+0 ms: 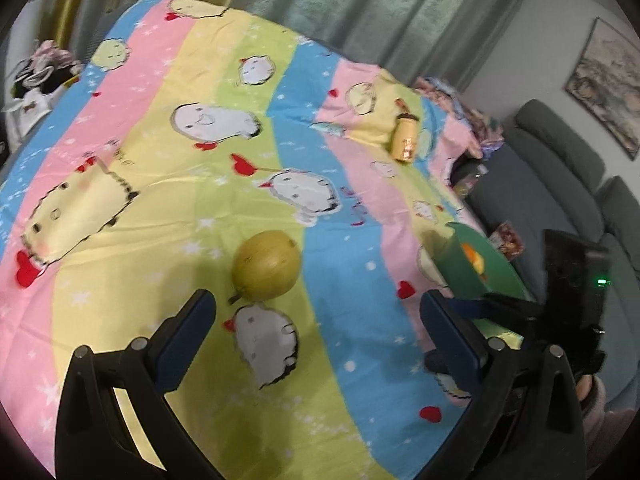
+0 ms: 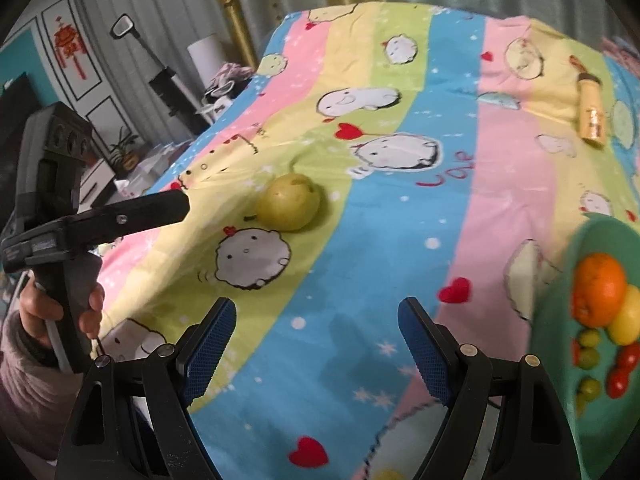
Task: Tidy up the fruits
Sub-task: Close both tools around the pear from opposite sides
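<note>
A yellow-green pear (image 1: 266,266) (image 2: 288,202) lies on the striped cartoon tablecloth (image 1: 352,248) (image 2: 400,240). My left gripper (image 1: 316,320) hovers open just short of the pear, nothing between its fingers. My right gripper (image 2: 318,332) is open too and empty, over the cloth to the right of the pear. A green plate (image 2: 560,320) (image 1: 460,268) at the right edge holds an orange (image 2: 598,294), a lemon (image 2: 628,316), and small green and red fruits (image 2: 624,364). In the right wrist view one left finger (image 2: 152,210) reaches toward the pear.
A yellow bottle (image 1: 406,136) (image 2: 590,120) lies on its side at the table's far right. A grey sofa (image 1: 560,184) stands beyond the right edge, curtains (image 1: 360,8) behind. A person's hand (image 2: 60,312) holds the left gripper's handle. Clutter sits past the far left corner.
</note>
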`<state>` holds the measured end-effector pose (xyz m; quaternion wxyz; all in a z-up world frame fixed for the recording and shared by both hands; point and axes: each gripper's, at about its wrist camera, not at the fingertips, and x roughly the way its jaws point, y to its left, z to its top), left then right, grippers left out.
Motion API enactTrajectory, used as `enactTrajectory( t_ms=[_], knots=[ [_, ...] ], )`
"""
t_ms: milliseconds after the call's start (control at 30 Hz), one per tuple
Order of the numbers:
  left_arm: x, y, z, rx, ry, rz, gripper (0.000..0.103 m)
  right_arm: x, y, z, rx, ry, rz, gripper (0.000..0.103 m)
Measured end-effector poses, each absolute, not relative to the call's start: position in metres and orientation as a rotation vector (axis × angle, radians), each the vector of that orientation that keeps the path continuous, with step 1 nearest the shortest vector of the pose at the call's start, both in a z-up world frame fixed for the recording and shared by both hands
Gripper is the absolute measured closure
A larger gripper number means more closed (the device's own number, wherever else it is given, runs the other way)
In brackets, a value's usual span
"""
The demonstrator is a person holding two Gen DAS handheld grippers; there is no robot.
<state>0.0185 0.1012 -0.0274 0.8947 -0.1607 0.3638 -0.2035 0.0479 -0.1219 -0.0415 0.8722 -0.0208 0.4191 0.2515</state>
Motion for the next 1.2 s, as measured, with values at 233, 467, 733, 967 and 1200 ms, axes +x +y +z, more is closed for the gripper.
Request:
enactTrajectory(
  t_ms=[233,467,733,967,1200],
  knots=[
    [0.051,0.098,-0.032,-0.338,0.799,-0.458,0.002,0.076,-0.109,-0.052,0.07,0.91,0.617,0.02],
    [0.079,0.084,-0.043,-0.245,0.862,-0.472,0.006,0.111,-0.092,-0.074,0.174,0.951,0.649,0.019],
    [0.101,0.078,-0.058,-0.139,0.934,-0.478,0.02,0.136,-0.075,-0.088,0.215,0.972,0.665,0.019],
    [0.114,0.081,-0.066,-0.116,0.983,-0.469,0.026,0.148,-0.065,-0.098,0.22,0.988,0.657,0.02],
    [0.124,0.084,-0.077,-0.129,1.054,-0.446,0.044,0.155,-0.058,-0.099,0.204,0.968,0.651,0.024]
  ],
)
